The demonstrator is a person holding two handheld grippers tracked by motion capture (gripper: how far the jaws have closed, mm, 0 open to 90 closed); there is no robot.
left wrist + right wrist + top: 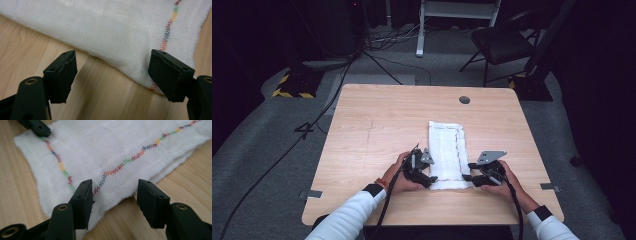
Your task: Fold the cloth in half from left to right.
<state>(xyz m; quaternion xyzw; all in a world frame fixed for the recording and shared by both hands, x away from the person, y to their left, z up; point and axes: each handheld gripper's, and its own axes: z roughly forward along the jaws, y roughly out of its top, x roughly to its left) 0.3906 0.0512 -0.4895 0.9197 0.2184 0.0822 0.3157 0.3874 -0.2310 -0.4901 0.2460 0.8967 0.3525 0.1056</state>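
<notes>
White gauzy cloth [446,152] with rainbow stitching lies folded lengthwise on the wooden table [372,130], right of centre. Left gripper [428,177] and right gripper [469,177] flank its near corners — jaws spread, holding nothing. Probably a fold comes next: each should pinch all layers at its corner, then lift evenly — together.

Setting: lab or studio | dark curtains [597,75] | floor cables [287,145] | folding chair [502,45] | hazard-taped stand base [294,85]

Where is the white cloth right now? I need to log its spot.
In the high view the white cloth lies right of the table's centre, its near end between the left gripper and right gripper.
</notes>
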